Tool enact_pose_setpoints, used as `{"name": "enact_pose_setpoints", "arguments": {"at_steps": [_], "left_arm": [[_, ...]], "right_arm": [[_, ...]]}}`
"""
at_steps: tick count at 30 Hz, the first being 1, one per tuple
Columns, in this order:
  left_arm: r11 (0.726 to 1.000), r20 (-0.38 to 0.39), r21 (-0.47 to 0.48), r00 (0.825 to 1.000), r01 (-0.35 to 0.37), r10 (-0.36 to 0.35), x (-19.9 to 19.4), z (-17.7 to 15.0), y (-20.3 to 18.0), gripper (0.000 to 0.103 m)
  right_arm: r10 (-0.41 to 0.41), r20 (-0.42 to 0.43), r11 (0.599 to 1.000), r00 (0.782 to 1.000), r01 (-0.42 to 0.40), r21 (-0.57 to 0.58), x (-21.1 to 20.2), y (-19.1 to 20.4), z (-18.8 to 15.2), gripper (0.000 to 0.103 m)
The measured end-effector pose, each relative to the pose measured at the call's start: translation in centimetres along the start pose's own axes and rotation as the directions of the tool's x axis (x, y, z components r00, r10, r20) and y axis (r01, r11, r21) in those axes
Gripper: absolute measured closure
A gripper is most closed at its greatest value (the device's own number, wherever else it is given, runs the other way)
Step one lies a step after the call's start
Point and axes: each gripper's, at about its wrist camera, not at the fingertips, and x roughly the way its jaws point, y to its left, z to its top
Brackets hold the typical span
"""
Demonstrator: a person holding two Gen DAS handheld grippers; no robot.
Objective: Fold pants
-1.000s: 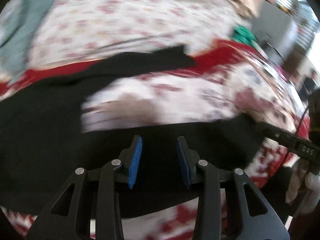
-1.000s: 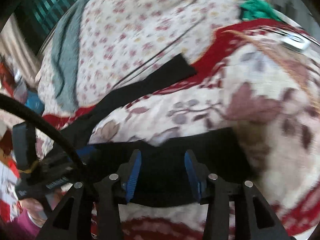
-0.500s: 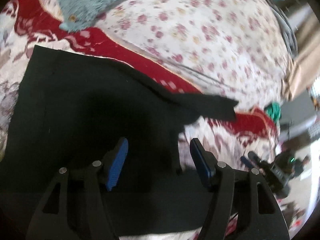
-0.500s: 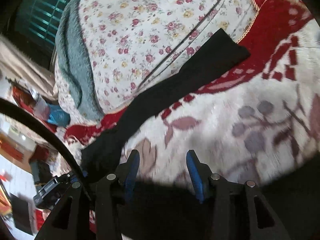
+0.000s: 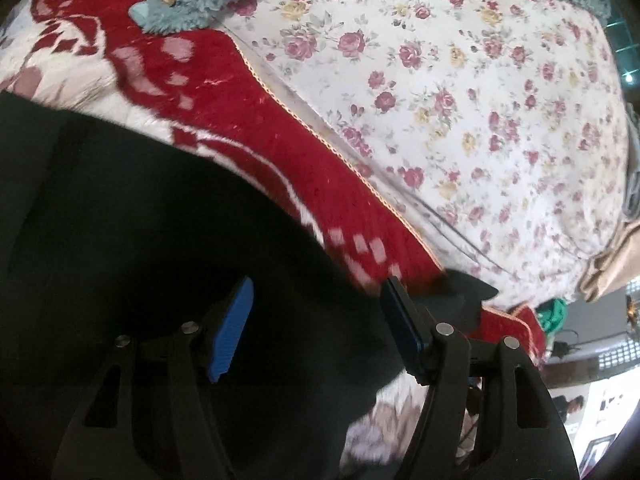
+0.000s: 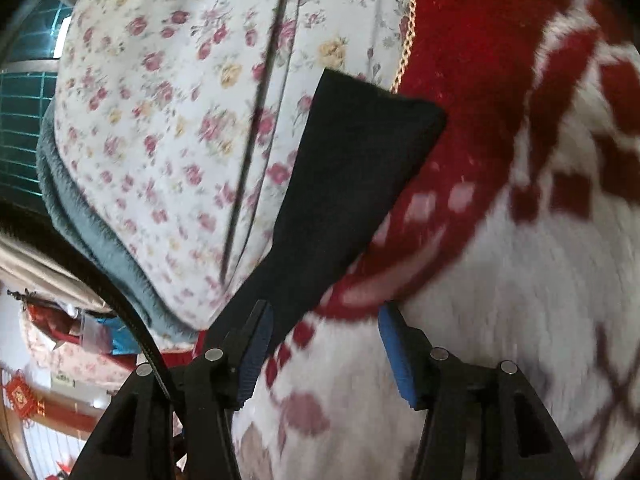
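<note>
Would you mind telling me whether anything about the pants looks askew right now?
Yes: one leg of the black pants runs off the red-and-white blanket, its end lying on the floral sheet, away from the main body.

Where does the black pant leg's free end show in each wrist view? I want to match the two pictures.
Left wrist: the leg end peeks out low right, just beyond the right blue pad.
Right wrist: the leg end lies centre, angled up from the tongs.
Shared landmark: the red blanket's gold-trimmed edge against the floral sheet.
</note>
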Motion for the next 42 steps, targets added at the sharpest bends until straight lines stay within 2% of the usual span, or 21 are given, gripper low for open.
{"name": "enact_pose_setpoints", "arguments": {"at_steps": [7,11,14,22,24,25,26,27,28,29,30,32,38,42], "left_arm": [[0.996,-0.041,0.022,0.996,-0.082,0.083,2.1,1.1,-1.2,0.037],[0.995,-0.062,0.070,0.995,-0.068,0.073,1.6,1.1,-2.3,0.037],[0.988,-0.082,0.083,0.987,-0.132,0.139,3.0,1.1,-2.5,0.037],[0.981,-0.032,0.065,0.982,-0.183,0.186,4.4,1.3,-3.0,0.037],[0.982,-0.022,0.071,0.984,-0.176,0.178,4.7,1.5,-3.1,0.037],[0.984,-0.020,0.066,0.986,-0.165,0.166,4.8,1.6,-3.0,0.037],[0.988,-0.015,0.059,0.989,-0.145,0.146,4.8,1.7,-2.8,0.045],[0.989,-0.013,0.055,0.990,-0.140,0.141,5.0,1.9,-2.6,0.055],[0.986,-0.018,0.051,0.987,-0.156,0.157,5.1,2.1,-2.2,0.080],[0.985,-0.021,0.043,0.986,-0.167,0.168,5.2,2.3,-1.6,0.091],[0.992,-0.031,0.021,0.992,-0.123,0.124,5.3,2.6,-0.7,0.092],[0.996,-0.031,0.017,0.996,-0.087,0.087,4.9,2.7,0.0,0.095],[0.995,0.016,0.074,0.998,-0.069,0.068,2.1,1.5,-1.0,0.096],[0.992,0.064,0.117,0.997,-0.038,0.030,-2.0,0.3,-1.9,0.096]], "right_arm": [[-0.033,-0.003,0.999,0.999,0.033,-0.024,2.3,0.4,1.9,0.045],[-0.035,-0.011,0.999,0.999,0.035,-0.025,2.8,0.4,2.6,0.045],[-0.035,-0.003,0.999,0.999,0.035,-0.017,3.0,0.2,2.8,0.045],[-0.053,-0.003,0.999,0.999,0.053,-0.004,3.4,-0.1,3.9,0.045],[-0.043,0.009,0.999,0.999,0.043,-0.012,3.5,-0.2,4.3,0.047],[-0.022,0.017,1.000,1.000,0.022,-0.010,3.8,-0.5,4.3,0.057],[-0.007,0.020,1.000,1.000,0.006,0.003,3.9,-0.9,4.3,0.075],[0.013,0.022,1.000,1.000,-0.014,0.026,4.0,-1.5,4.3,0.084],[0.034,0.032,0.998,0.999,-0.035,0.053,3.9,-2.2,4.1,0.094],[0.062,0.052,0.996,0.997,-0.066,0.066,3.4,-2.6,3.9,0.097],[0.088,0.068,0.994,0.994,-0.093,0.066,2.9,-2.7,3.7,0.097],[0.118,0.097,0.992,0.988,-0.122,0.040,1.4,-2.4,3.4,0.098],[0.170,0.112,0.985,0.979,-0.167,-0.039,-3.5,-0.6,2.5,0.098],[0.206,0.123,0.977,0.971,-0.197,-0.078,-7.1,0.4,1.5,0.098]]}}
